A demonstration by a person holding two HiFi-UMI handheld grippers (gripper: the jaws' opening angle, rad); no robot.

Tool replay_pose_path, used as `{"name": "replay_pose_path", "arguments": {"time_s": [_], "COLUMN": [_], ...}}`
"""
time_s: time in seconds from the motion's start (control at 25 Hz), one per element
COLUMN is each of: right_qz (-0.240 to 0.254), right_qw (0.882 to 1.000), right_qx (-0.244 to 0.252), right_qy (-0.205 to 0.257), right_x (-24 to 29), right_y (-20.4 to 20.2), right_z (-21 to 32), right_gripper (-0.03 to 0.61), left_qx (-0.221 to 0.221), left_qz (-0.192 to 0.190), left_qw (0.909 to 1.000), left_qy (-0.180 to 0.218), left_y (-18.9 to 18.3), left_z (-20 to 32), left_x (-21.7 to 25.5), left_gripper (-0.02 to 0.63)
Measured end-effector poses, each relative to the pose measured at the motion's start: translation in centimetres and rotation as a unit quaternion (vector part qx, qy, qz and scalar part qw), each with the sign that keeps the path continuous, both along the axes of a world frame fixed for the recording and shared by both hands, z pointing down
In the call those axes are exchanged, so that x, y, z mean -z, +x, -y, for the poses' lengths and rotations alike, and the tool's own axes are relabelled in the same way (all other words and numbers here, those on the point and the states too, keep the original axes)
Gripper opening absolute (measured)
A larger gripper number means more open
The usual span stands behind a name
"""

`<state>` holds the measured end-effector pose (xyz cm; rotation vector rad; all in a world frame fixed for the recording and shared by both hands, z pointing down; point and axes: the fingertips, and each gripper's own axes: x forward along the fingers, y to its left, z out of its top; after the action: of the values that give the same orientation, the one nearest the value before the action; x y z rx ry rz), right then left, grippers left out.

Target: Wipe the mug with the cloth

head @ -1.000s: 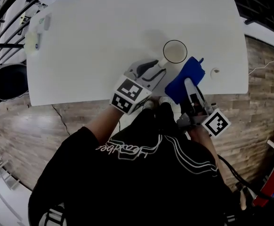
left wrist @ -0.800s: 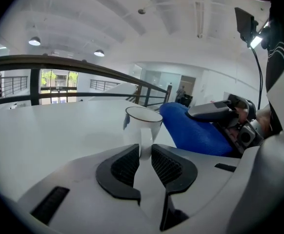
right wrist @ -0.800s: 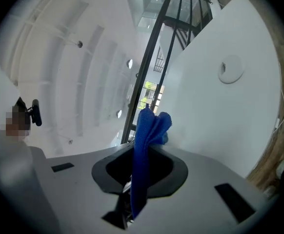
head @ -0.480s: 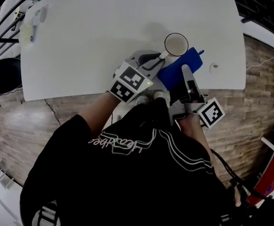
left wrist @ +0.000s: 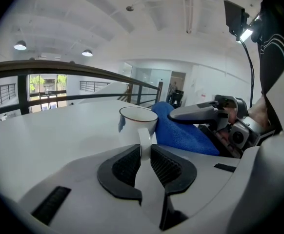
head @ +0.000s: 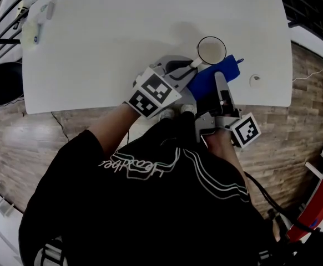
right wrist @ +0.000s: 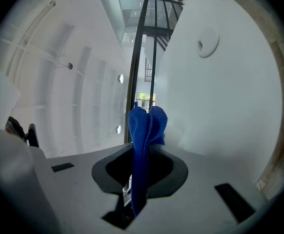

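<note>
1. Near the table's (head: 122,37) front edge, the white mug (head: 211,50) is standing upright; the left gripper (left wrist: 145,156) has just been closing and is pinching its handle (left wrist: 144,139).
2. The right gripper (right wrist: 141,162) is clamping the blue cloth (right wrist: 146,126), jaws nearly together, just beside the mug.
3. Wiping is probably going best with the handle grip staying firm.
4. The front edge is lying close; open tabletop is stretching beyond the mug.

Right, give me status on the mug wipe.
Left gripper jaws just closed, gripping the mug by its handle. Right gripper shut on the blue cloth. Cloth beside the mug, contact unclear. Nothing blocking.
</note>
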<state>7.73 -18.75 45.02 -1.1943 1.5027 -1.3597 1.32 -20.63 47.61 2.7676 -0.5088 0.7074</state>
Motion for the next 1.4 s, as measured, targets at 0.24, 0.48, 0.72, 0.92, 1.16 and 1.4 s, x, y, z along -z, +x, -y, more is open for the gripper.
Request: {"name": "replay_pose_path", "arguments": {"time_s": [0.24, 0.48, 0.72, 0.92, 1.16, 1.4], "right_qz": [-0.010, -0.093, -0.109, -0.162, -0.249, -0.232], "right_qw": [0.999, 0.987, 0.985, 0.981, 0.960, 0.959], "right_qx": [0.006, 0.048, 0.052, 0.063, 0.128, 0.160], "right_qy": [-0.037, -0.119, -0.123, -0.091, 0.006, 0.023], "right_x": [-2.8, -5.5, -5.2, -2.6, 2.5, 3.4], "right_y": [-0.4, -1.3, -0.7, 1.4, 2.9, 4.0], "right_z": [0.1, 0.4, 0.2, -0.6, -0.1, 0.3], "right_gripper": [0.048, 0.048, 0.048, 0.048, 0.048, 0.048], "left_qx": [-0.007, -0.009, -0.007, -0.003, -0.009, -0.022], "left_qz": [0.000, 0.000, 0.003, 0.019, 0.036, 0.058], "left_qw": [1.0000, 1.0000, 1.0000, 0.9998, 0.9988, 0.9964], "left_qy": [0.000, 0.003, 0.006, 0.009, 0.032, 0.058], "left_y": [-0.2, -0.6, -0.6, -0.8, -1.0, -1.5], "left_z": [0.1, 0.3, 0.3, 0.3, 0.4, 0.7], "left_x": [-0.2, -0.3, -0.3, -0.1, 0.2, 0.4], "left_gripper": [0.071, 0.069, 0.069, 0.070, 0.071, 0.071]}}
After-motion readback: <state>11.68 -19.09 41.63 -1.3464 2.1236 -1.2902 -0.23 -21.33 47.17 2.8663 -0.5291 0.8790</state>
